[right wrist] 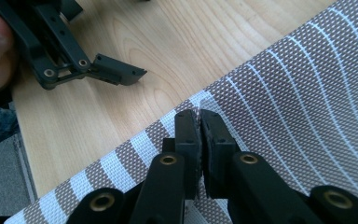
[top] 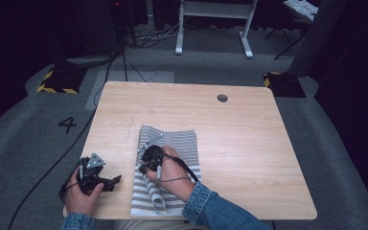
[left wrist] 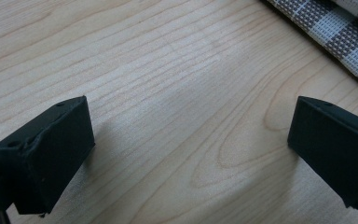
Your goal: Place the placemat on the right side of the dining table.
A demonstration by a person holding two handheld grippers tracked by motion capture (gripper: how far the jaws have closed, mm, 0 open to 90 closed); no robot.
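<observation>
A brown-and-white striped cloth lies on the wooden table, its near end hanging at the front edge. My right gripper rests on the cloth's left edge. In the right gripper view its jaws are pressed together with the cloth's edge pinched between them. My left gripper sits to the left of the cloth near the front edge, over bare wood. Its jaws stand wide apart with nothing between them. A corner of the cloth lies beyond them.
A round grommet hole is in the table's far right part. Grey carpet with cables and a white desk frame lie beyond the table. Bare wood stretches to the right of the cloth.
</observation>
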